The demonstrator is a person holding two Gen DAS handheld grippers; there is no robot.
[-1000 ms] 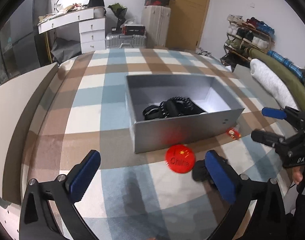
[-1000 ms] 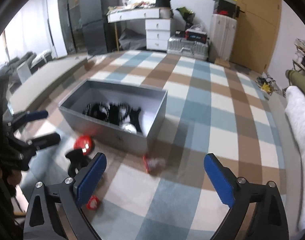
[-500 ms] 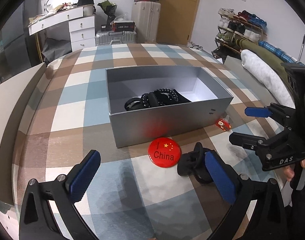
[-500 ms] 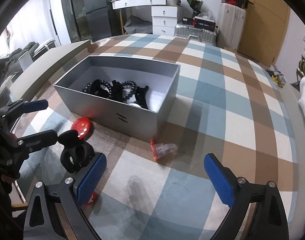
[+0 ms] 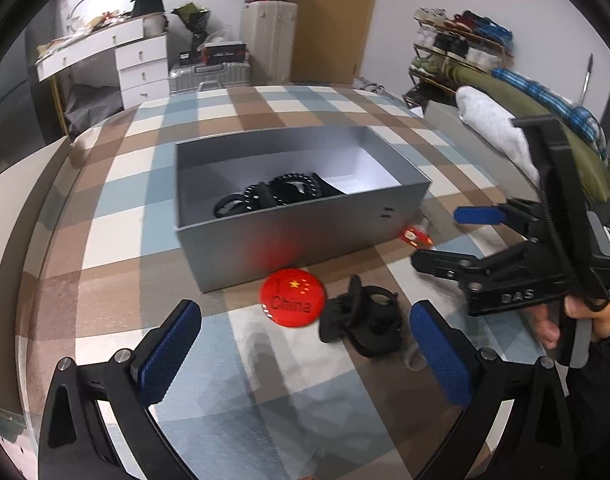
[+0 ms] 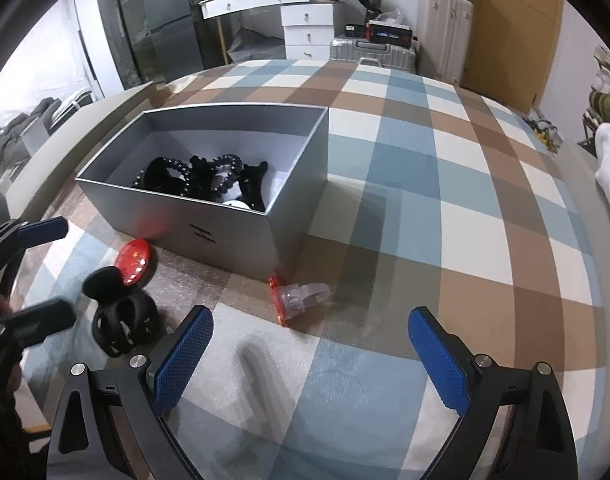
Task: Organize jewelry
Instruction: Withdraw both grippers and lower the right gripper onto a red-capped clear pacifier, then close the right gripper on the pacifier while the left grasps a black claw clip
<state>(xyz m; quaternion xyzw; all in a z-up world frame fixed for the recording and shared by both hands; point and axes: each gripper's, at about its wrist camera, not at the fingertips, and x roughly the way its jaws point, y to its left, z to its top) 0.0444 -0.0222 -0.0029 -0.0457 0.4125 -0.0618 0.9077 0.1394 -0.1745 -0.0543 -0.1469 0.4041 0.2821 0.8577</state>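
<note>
Plaid-covered surface (image 6: pixel 405 168) carries grey box (image 5: pixel 305 236); in front: red China badge (image 5: pixel 292 297), black hair claw (image 5: pixel 365 322), small red-clear clip (image 6: pixel 297 298) nr box corner.

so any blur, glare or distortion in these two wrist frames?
Left wrist: strong fisheye curvature with dark corners; red badge is smeared by blur and throws a red reflection on the grey box. Right wrist: same curvature; left gripper at the edge is blurred, the box sharp.
</note>
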